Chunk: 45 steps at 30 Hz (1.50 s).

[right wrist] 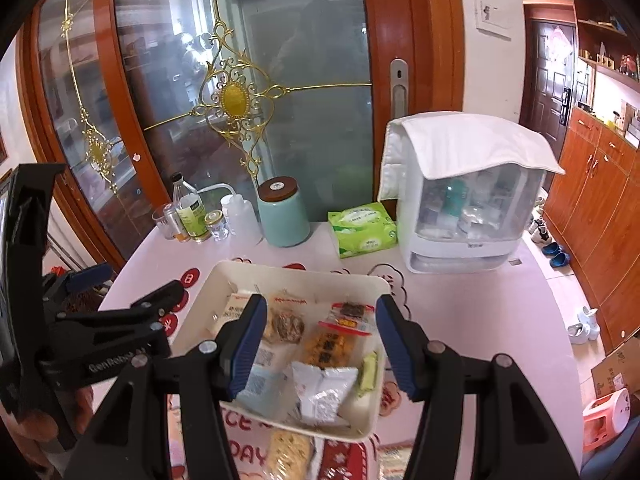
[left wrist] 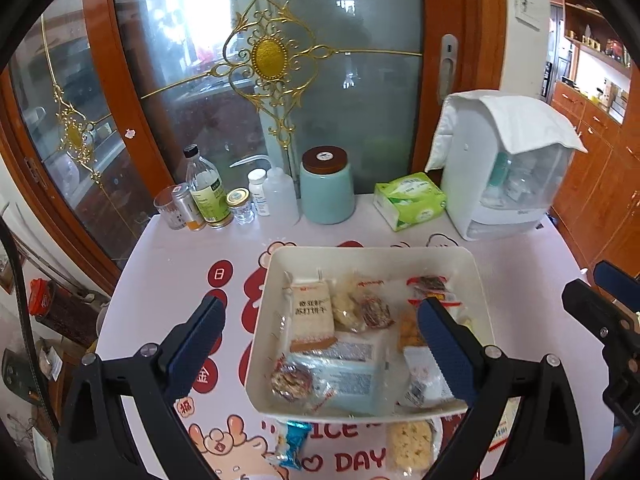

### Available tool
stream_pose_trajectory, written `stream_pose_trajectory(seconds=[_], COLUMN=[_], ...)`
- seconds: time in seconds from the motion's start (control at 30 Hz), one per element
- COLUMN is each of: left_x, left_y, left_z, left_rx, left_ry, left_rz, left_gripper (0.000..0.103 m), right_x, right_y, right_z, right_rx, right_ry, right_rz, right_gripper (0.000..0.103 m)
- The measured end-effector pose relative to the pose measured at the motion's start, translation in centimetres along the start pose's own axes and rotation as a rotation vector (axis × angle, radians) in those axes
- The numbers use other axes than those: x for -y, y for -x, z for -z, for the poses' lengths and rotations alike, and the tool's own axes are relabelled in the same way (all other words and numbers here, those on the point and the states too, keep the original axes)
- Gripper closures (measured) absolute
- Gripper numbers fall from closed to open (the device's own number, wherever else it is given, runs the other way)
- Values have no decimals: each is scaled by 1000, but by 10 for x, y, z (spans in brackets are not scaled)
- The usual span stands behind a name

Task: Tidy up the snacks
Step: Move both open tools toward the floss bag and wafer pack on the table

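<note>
A white rectangular tray (left wrist: 372,255) sits mid-table and holds several wrapped snacks; it also shows in the right wrist view (right wrist: 304,274). A beige cracker pack (left wrist: 312,314) lies at its left. A silver-white packet (right wrist: 324,392) lies near its front. Two snacks lie on the table in front of the tray: a blue-wrapped one (left wrist: 294,442) and a pale crumbly bar (left wrist: 410,446), the bar also in the right wrist view (right wrist: 288,456). My left gripper (left wrist: 320,340) is open and empty above the tray. My right gripper (right wrist: 320,348) is open and empty above the tray.
Along the back edge stand a glass and several bottles (left wrist: 206,196), a teal jar (left wrist: 327,186), a green tissue pack (left wrist: 408,200) and a white cloth-covered appliance (left wrist: 504,168). A glass sliding door stands behind. The table edge drops off right to the floor.
</note>
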<state>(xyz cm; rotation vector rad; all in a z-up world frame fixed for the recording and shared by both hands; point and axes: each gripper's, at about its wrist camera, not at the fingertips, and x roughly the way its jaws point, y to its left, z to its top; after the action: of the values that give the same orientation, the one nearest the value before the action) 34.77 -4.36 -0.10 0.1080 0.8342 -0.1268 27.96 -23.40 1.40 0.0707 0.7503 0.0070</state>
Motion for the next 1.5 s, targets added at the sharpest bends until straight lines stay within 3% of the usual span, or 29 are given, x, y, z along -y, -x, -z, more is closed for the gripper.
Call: stream_pose_trajectory(seconds=[0.33, 0.57, 0.77, 1.03, 1.27, 1.5], left_x=[27, 48, 64, 80, 86, 90], left_y=[29, 24, -3, -68, -110, -131], left_z=[48, 93, 136, 188, 207, 209], left_rx=[-21, -81, -156, -306, -377, -402], left_ry=[-20, -16, -14, -13, -1, 47], left_rz=[28, 49, 56, 45, 44, 102], left_gripper=[6, 6, 6, 6, 6, 6], right_x=[37, 67, 92, 111, 113, 111], right_y=[31, 27, 5, -42, -79, -101], right_z=[64, 116, 160, 200, 220, 226], right_rx=[-56, -134, -219, -325, -383, -416], right_ry=[37, 13, -34, -96, -115, -125], right_rz=[31, 42, 61, 70, 73, 76], right_gripper=[45, 45, 45, 45, 45, 45])
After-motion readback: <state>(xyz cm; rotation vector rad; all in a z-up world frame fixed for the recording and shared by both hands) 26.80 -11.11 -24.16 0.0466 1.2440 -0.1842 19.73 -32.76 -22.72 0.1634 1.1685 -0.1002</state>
